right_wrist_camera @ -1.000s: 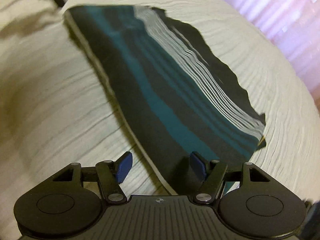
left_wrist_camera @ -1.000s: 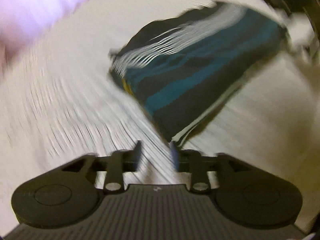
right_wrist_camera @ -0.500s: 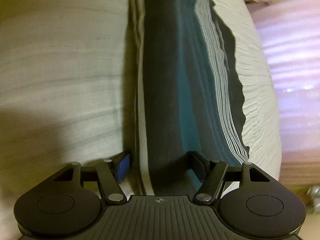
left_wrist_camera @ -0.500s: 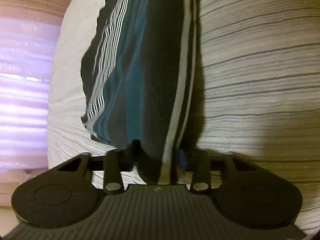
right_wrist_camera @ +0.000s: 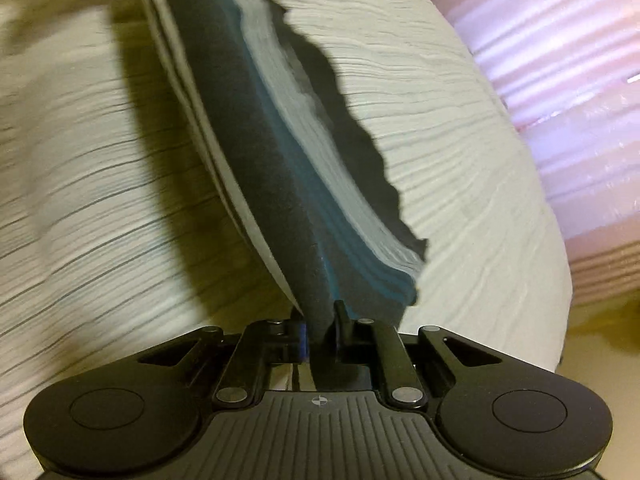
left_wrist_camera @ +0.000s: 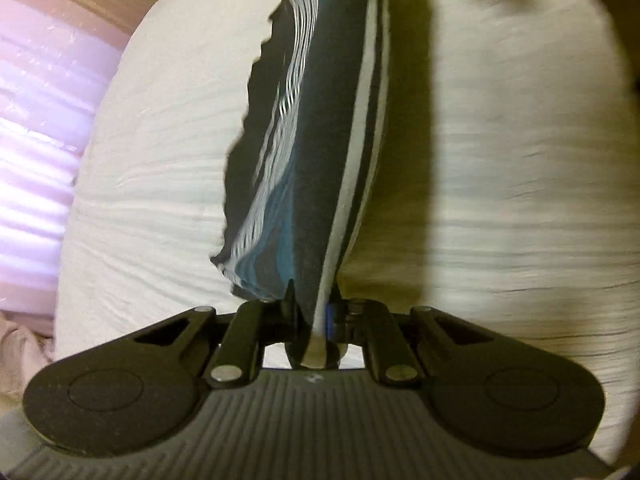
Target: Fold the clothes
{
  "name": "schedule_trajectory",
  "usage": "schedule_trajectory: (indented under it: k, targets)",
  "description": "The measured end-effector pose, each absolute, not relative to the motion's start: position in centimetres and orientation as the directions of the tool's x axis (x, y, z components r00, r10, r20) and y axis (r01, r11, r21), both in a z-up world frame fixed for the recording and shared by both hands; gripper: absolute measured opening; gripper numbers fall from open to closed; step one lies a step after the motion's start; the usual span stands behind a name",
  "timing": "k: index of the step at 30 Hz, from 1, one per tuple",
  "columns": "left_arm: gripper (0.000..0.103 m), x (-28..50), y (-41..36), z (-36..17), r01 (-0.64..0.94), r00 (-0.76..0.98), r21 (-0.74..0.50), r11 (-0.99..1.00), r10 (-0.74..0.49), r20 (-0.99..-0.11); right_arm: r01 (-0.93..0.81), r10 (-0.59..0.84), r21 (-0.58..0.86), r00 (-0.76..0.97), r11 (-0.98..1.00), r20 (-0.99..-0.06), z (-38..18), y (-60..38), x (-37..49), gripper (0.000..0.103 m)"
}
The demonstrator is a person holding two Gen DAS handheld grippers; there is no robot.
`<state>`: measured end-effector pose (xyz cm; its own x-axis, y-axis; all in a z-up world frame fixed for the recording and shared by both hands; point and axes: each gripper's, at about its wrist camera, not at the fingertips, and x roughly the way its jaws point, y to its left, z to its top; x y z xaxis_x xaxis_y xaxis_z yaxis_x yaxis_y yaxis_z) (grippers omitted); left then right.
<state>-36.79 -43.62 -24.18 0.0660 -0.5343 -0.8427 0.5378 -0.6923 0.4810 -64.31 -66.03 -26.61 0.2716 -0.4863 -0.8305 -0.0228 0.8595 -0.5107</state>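
A folded striped garment [left_wrist_camera: 308, 152], dark grey with teal and thin white bands, stretches away from my left gripper [left_wrist_camera: 312, 308], which is shut on its near edge. From the other end, the right wrist view shows the same striped garment [right_wrist_camera: 272, 152] running up and to the left, with my right gripper [right_wrist_camera: 320, 328] shut on that end. The cloth hangs lifted between the two grippers and throws a broad shadow on the white striped bed cover [left_wrist_camera: 520, 200] [right_wrist_camera: 80, 220] under it. Its loose edge droops toward the outer side in both views.
Pink bubble-wrap sheeting [left_wrist_camera: 36, 112] [right_wrist_camera: 568, 80] lies beyond the cover's edge. A crumpled pale cloth [left_wrist_camera: 16, 344] sits at the lower left of the left wrist view. The cover spreads wide on the shadowed side of the garment.
Both grippers closed onto the ends of the garment; half a second ago their jaws stood apart around it. The cloth has since risen off the cover and tilted.
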Motion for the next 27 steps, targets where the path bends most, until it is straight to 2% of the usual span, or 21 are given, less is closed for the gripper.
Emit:
schedule_trajectory:
  k: [5,10,12,13,14,20,27]
  targets:
    - [0.01,-41.1,-35.0,-23.4,0.577,-0.035,0.344,-0.74,-0.444,-0.896,0.023,-0.445,-0.449,0.187,0.893,-0.876,-25.0,-59.3,-70.2,0.011]
    - [0.016,-42.0,-32.0,-25.4,0.638,-0.047,0.232,-0.735,-0.337,-0.94,0.032,-0.441,-0.44,0.076,0.897,-0.894,-27.5,-53.9,-72.8,0.014]
    - [0.018,-40.6,-32.5,-25.3,0.695,-0.049,0.188,-0.694,-0.306,-0.951,0.03,-0.453,-0.453,0.018,0.891,-0.891,-28.4,-53.3,-72.3,0.037]
    - [0.018,-40.0,-32.2,-25.0,0.719,-0.045,0.177,-0.672,-0.299,-0.953,0.049,-0.467,-0.468,-0.014,0.883,-0.884,-28.6,-53.1,-72.2,0.066]
    - [0.018,-39.3,-31.7,-24.5,0.743,-0.036,0.178,-0.646,-0.304,-0.952,0.077,-0.476,-0.478,-0.041,0.875,-0.879,-28.6,-52.7,-72.4,0.078]
    - [0.023,-34.0,-32.1,-21.2,0.885,0.028,0.198,-0.422,-0.377,-0.926,0.396,-0.438,-0.411,-0.027,0.821,-0.899,-25.3,-52.0,-72.9,0.078]
    - [0.04,-32.4,-31.2,-18.4,0.961,0.028,0.157,-0.227,-0.484,-0.875,0.779,-0.358,-0.08,0.191,0.621,-0.914,-20.7,-51.7,-71.9,0.078]
